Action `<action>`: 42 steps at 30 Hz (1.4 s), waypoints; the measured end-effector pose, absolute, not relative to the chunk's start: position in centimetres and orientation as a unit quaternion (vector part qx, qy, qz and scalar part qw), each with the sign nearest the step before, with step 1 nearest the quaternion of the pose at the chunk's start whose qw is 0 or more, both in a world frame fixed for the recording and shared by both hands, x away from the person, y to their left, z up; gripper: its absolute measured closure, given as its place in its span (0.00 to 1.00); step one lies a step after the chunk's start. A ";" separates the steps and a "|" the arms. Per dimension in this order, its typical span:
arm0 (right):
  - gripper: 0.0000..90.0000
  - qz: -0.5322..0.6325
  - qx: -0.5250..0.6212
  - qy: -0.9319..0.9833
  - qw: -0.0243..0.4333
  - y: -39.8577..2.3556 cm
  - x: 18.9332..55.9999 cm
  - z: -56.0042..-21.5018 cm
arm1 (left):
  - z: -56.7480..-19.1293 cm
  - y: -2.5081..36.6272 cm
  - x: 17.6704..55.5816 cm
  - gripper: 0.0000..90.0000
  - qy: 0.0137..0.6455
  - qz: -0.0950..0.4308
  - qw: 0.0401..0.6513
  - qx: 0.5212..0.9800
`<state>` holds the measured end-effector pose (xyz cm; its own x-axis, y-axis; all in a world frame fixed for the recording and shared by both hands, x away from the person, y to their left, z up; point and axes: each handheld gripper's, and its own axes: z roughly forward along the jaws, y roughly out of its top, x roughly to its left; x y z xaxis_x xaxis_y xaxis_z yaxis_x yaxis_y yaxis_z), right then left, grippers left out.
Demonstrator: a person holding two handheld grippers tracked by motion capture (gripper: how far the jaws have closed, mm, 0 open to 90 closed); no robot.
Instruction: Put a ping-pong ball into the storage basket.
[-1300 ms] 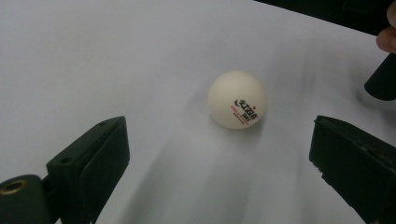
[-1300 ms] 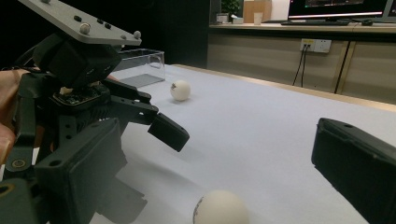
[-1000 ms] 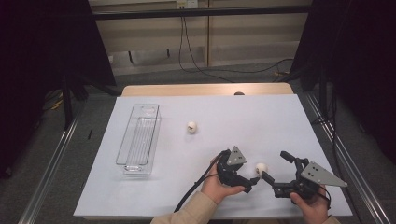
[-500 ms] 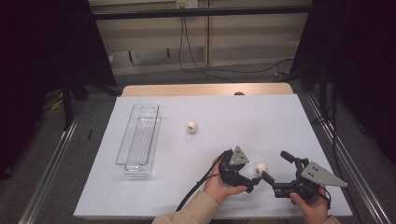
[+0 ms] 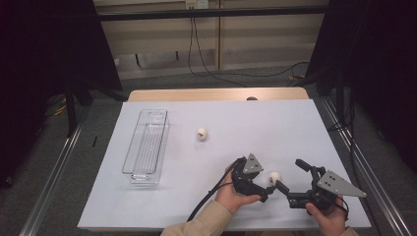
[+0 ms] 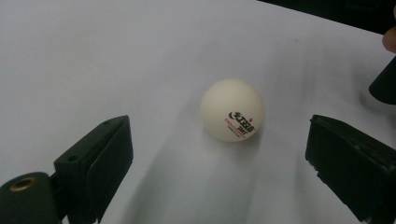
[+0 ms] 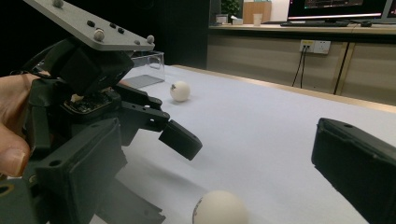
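While both hands rest low on the near right part of the white tabletop (image 5: pixel 255 123), a ball (image 5: pixel 275 177) lies there between the two tongs. Left tongs (image 5: pixel 268 189) have just been closing a little, yet their jaws stand apart, the ball between them untouched. Right tongs (image 5: pixel 290 174) gape wide, the ball near one jaw. Another ball (image 5: pixel 201 133) lies farther off, near a clear tray (image 5: pixel 145 142).
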<state>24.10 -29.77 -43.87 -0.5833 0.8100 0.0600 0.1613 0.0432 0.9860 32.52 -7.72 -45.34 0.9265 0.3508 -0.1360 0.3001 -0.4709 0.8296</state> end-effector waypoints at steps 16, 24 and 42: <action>0.02 0.588 0.363 0.668 0.276 -29.8 24.1 -43.9 | -45.5 -8.3 32.6 0.10 0.190 0.020 0.475 0.859; 0.02 0.588 0.364 0.667 0.278 -29.9 24.1 -43.9 | -45.2 -8.6 32.8 0.13 0.191 0.015 0.473 0.860; 0.02 0.588 0.364 0.667 0.278 -29.9 24.1 -43.8 | -45.6 -10.0 32.8 0.25 0.186 -0.010 0.453 0.872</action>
<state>24.06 -29.92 -43.85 -0.5801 0.8125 0.0579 0.1599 0.0439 0.9862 32.78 -9.99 -45.58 0.9303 0.3162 -0.1858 0.3337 -0.5196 0.7866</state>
